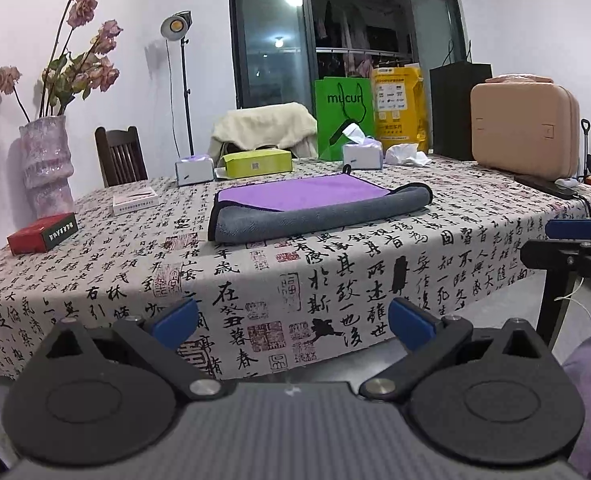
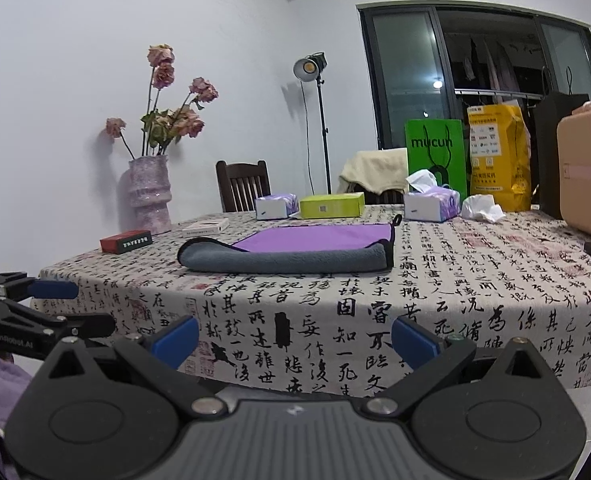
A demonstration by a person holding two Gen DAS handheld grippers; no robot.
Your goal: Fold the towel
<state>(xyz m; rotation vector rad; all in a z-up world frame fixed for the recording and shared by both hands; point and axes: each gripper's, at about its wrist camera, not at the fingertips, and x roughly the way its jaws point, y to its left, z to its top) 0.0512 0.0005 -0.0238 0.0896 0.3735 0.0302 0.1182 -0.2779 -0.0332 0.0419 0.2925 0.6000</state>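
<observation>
A towel [image 1: 307,208], purple on one side and grey on the other with black trim, lies on the table with its near edge folded over so a grey band shows in front of the purple. It also shows in the right wrist view [image 2: 295,252]. My left gripper [image 1: 293,322] is open and empty, held off the table's near edge, well short of the towel. My right gripper [image 2: 295,338] is open and empty, also in front of the table edge. The right gripper shows at the right of the left wrist view [image 1: 567,240], the left gripper at the left of the right wrist view [image 2: 51,300].
The table [image 1: 475,216] wears a calligraphy-print cloth. A vase of dried roses [image 1: 47,164], a red box [image 1: 41,234] and a white box [image 1: 135,200] stand left. Tissue packs [image 1: 361,154], a lime box [image 1: 257,162], bags [image 1: 345,116] and a pink case [image 1: 525,130] line the back.
</observation>
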